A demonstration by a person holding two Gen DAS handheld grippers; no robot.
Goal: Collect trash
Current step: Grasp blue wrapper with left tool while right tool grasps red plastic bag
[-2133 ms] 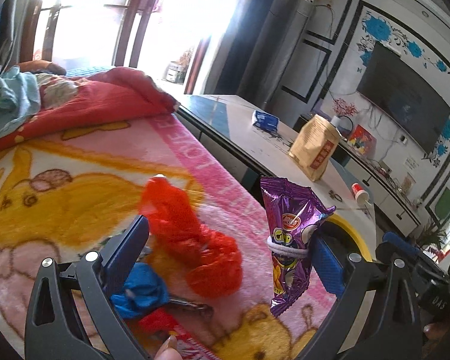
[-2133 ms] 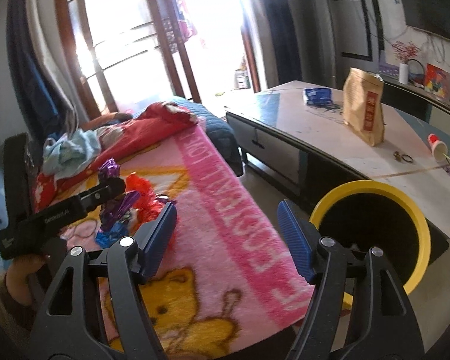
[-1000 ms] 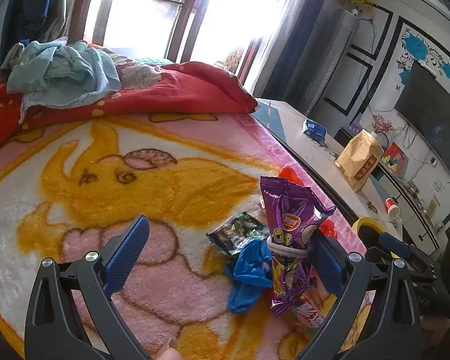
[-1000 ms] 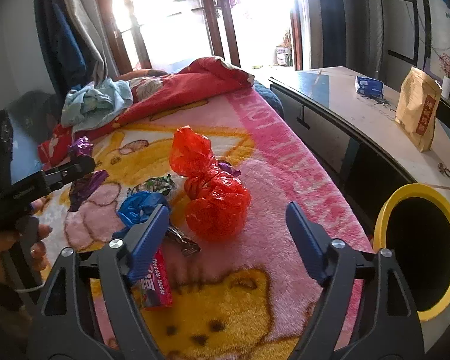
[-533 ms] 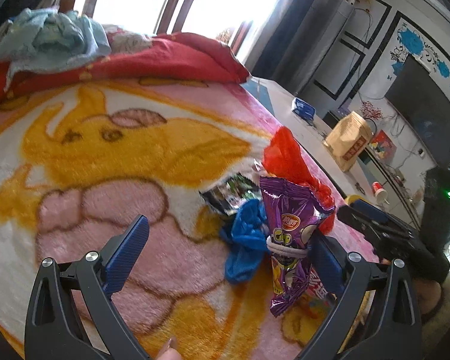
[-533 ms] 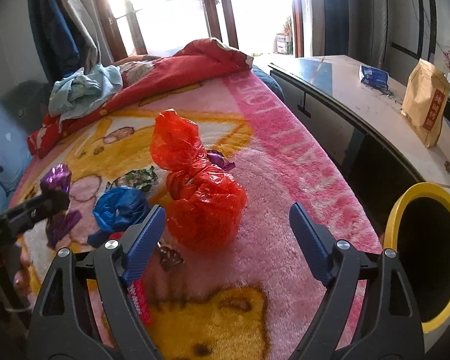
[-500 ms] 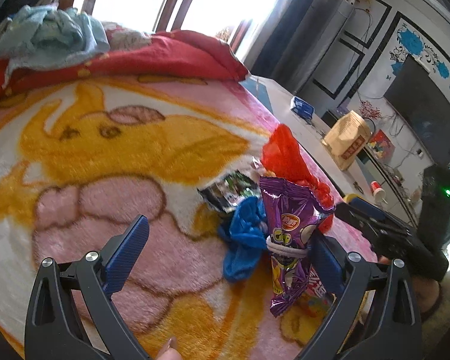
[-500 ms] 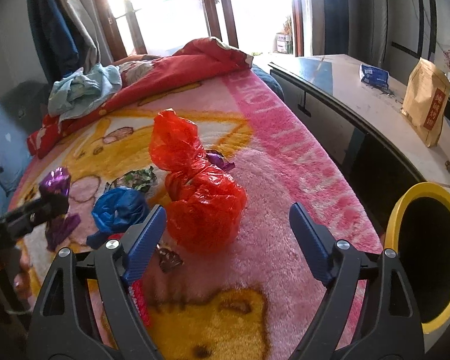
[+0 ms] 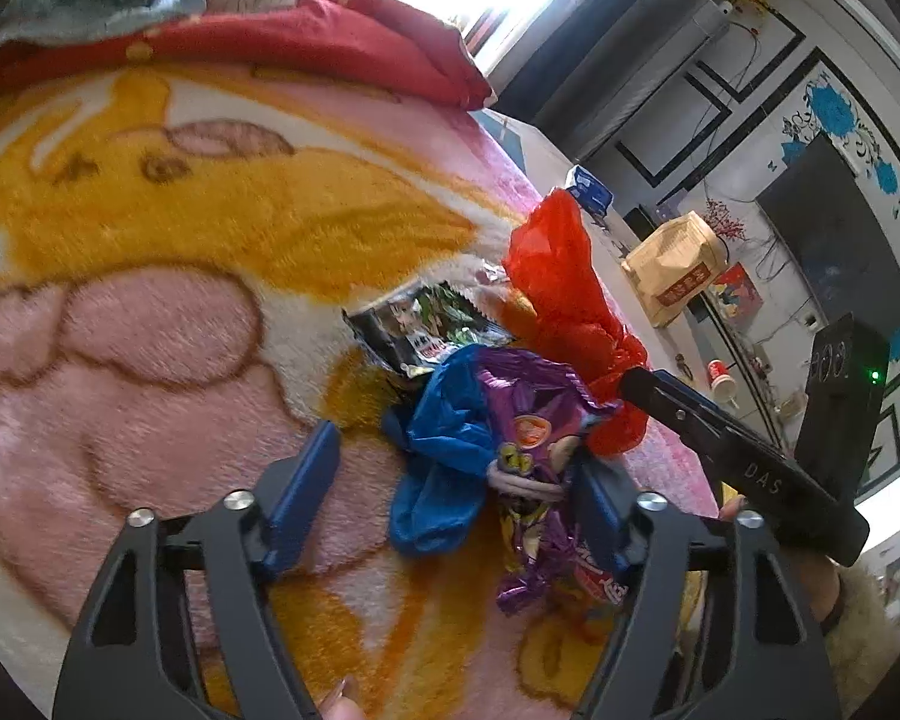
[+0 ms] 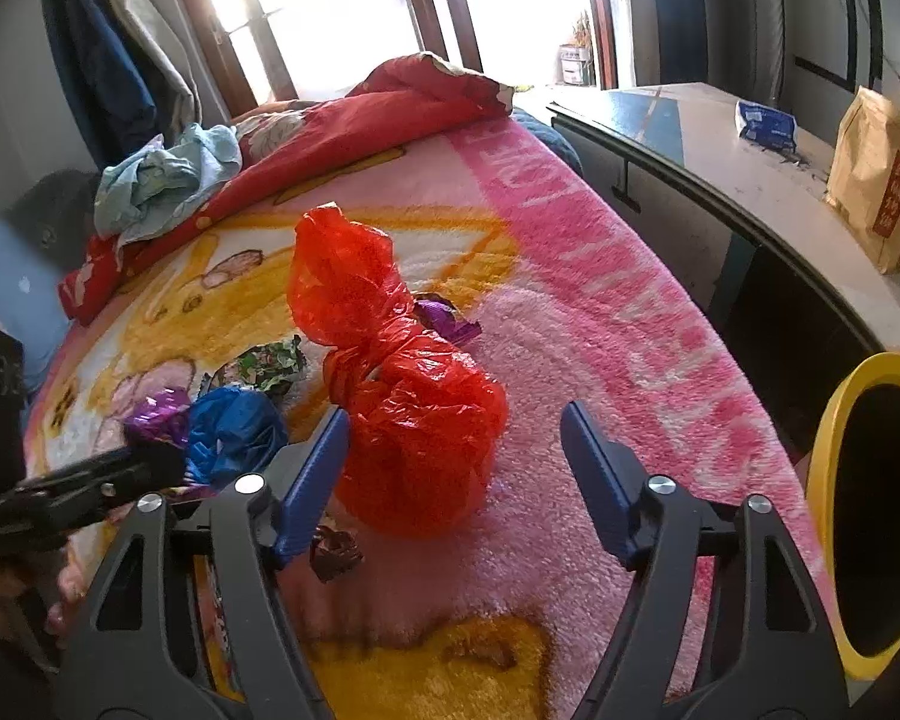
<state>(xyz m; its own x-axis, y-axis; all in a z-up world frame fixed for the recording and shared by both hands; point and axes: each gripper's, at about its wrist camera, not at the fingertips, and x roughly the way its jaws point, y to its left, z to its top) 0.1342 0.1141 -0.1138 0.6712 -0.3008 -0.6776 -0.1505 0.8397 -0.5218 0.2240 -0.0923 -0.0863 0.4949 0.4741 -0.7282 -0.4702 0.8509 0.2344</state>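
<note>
My left tool (image 9: 450, 480): its jaws have just been closing and stand partly apart. A purple snack wrapper (image 9: 531, 438) is tied to its right finger with a white band. The blue plastic bag (image 9: 450, 450) sits between the jaws, but I cannot tell if the pads press on it.
My right tool (image 10: 453, 456): its jaws have just been closing too, still apart. The red plastic bag (image 10: 414, 408) stands between them, near the left finger, not squeezed.
Where the trash is: all on the pink blanket (image 10: 600, 312) on the bed, in one small heap.
Only my left view shows: a black and green wrapper (image 9: 417, 330) up close, and my right tool beside the red bag.
Only my right view shows: the yellow bin (image 10: 828, 426) by the bed, and a small brown wrapper (image 10: 333, 552) near the left finger.
</note>
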